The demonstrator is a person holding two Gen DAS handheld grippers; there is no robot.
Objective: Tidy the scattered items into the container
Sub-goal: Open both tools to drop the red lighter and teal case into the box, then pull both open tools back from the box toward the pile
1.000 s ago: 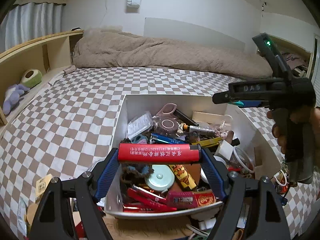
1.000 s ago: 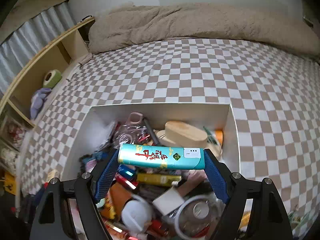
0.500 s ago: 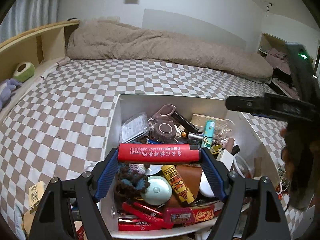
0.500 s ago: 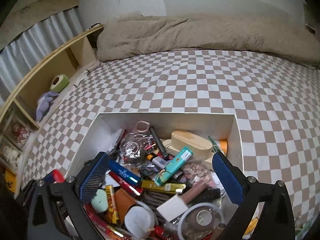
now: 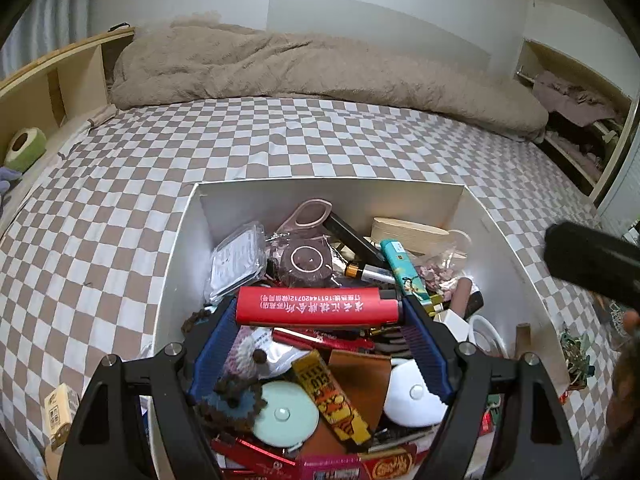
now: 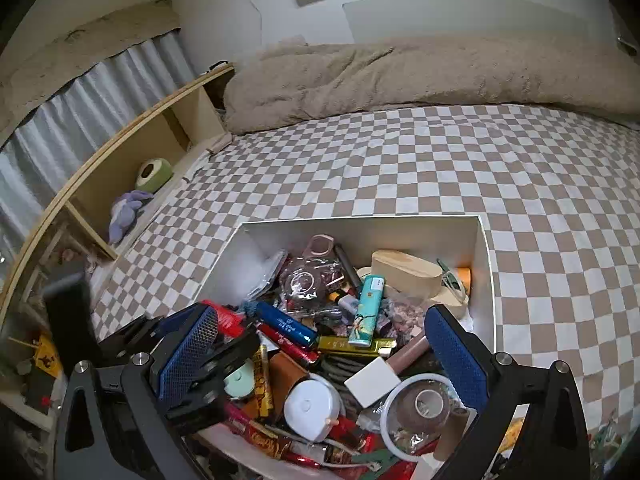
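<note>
The left tool (image 5: 320,316) clamps a red lighter (image 5: 316,306) crosswise above the crowded white box (image 5: 512,248) on the bed. To finish well, lower it over the pile's middle and release gently. The right tool (image 6: 320,354) stands wide open, empty.

Teal lighter (image 6: 366,312) now in box (image 6: 360,228)

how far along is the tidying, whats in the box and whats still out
Done: the white box is piled with items, the teal lighter lying on top. In hand: the left gripper holds a red lighter over the box; the right gripper is open and empty. Left: a small yellow carton on the checkered bedspread.
</note>
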